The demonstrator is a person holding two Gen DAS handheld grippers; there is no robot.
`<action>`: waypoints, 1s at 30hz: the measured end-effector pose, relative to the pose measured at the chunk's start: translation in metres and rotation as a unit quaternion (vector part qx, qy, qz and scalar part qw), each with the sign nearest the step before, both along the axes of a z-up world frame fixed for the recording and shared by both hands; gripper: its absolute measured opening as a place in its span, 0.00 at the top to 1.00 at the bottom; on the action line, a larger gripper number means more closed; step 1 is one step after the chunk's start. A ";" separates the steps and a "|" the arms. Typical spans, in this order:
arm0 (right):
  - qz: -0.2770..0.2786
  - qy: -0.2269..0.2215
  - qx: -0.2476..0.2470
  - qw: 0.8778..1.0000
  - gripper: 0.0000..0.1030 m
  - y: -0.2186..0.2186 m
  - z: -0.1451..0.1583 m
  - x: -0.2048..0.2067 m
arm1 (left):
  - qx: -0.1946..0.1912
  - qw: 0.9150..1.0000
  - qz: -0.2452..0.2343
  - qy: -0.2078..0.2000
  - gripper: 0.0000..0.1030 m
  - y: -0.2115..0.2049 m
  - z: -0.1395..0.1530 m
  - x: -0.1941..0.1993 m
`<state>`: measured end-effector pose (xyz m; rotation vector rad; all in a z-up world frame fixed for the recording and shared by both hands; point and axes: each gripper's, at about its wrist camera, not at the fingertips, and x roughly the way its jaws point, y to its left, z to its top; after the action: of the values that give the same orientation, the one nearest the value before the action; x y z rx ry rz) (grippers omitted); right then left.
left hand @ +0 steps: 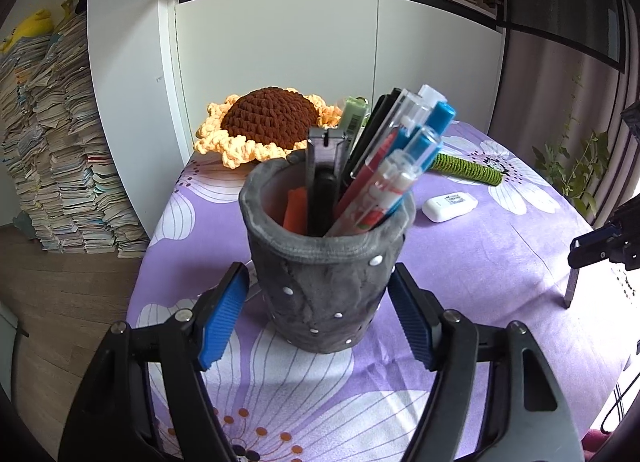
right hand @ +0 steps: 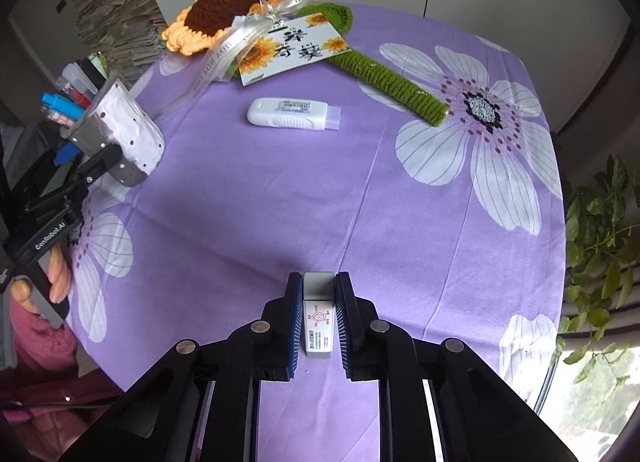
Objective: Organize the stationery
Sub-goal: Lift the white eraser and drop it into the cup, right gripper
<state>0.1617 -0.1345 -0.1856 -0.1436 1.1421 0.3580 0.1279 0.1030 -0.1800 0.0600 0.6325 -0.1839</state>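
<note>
Eraser (right hand: 318, 316) pinched between my right gripper (right hand: 318, 318) pads, just off purple flowered tablecloth (right hand: 360, 190). Step in hand: carry to grey fabric pen holder (right hand: 120, 134), far left ahead. My left gripper (left hand: 318, 314) brackets holder base; contact unclear, cannot tell. Next: swing left, drop in among pens (left hand: 384, 166). White correction tape (right hand: 294, 113) waits straight ahead.

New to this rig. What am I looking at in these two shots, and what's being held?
No robot: a person holds a two-finger tool in each hand, with a fisheye camera on each looking along its fingers. The left view shows the left tool around a grey pen holder full of pens; whether its pads press the holder I cannot tell. The right view shows the right tool shut on a small white eraser. On the purple tablecloth lie a white correction tape and a crocheted sunflower with a card.
</note>
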 end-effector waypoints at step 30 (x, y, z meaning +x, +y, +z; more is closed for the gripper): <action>0.080 -0.155 0.146 0.974 0.83 0.043 0.122 -0.006 | -0.021 0.999 -0.023 -0.021 0.37 -0.002 0.004 -0.004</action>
<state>0.1556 -0.0913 -0.0633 -0.0306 0.7602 0.6211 0.1236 0.1012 -0.1756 0.0368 0.5860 -0.2396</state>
